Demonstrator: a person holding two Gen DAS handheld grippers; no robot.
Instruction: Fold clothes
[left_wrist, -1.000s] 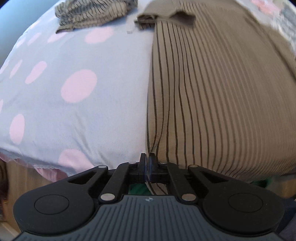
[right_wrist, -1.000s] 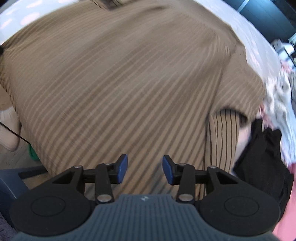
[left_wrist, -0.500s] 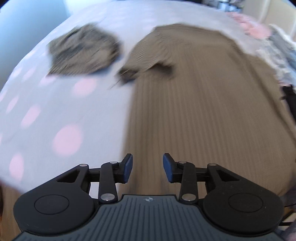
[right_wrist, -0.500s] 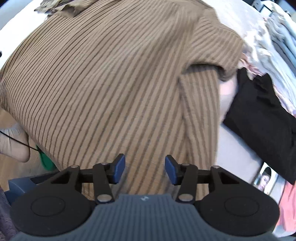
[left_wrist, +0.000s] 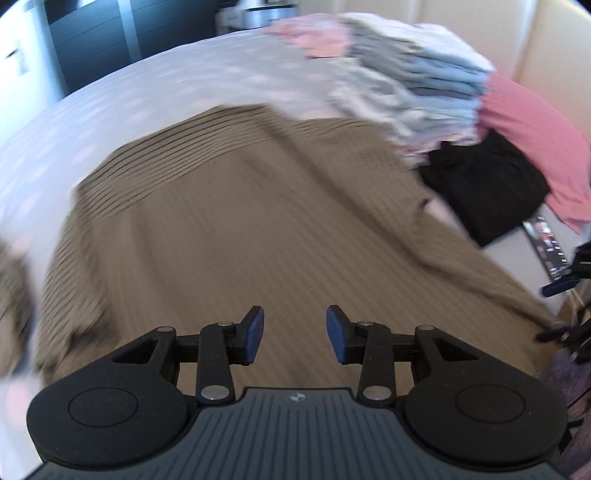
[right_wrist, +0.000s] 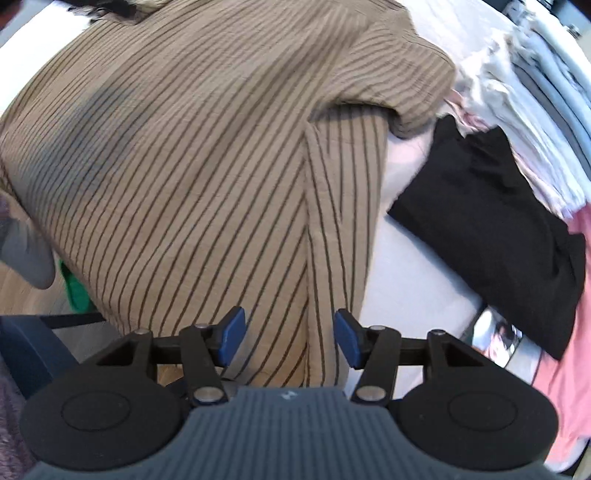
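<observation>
A tan striped shirt (left_wrist: 236, 229) is spread flat on a bed (left_wrist: 155, 99), its long axis running from the near edge toward the far side, stripes following it. The left gripper (left_wrist: 294, 334) is held above the cloth, jaws apart and gripping nothing. The right gripper (right_wrist: 290, 338), whose jaws have just been opening, is empty above a folded-in sleeve (right_wrist: 343, 206). A black garment (right_wrist: 491, 229) and stacked clothes (left_wrist: 417, 92) are seen at right.
</observation>
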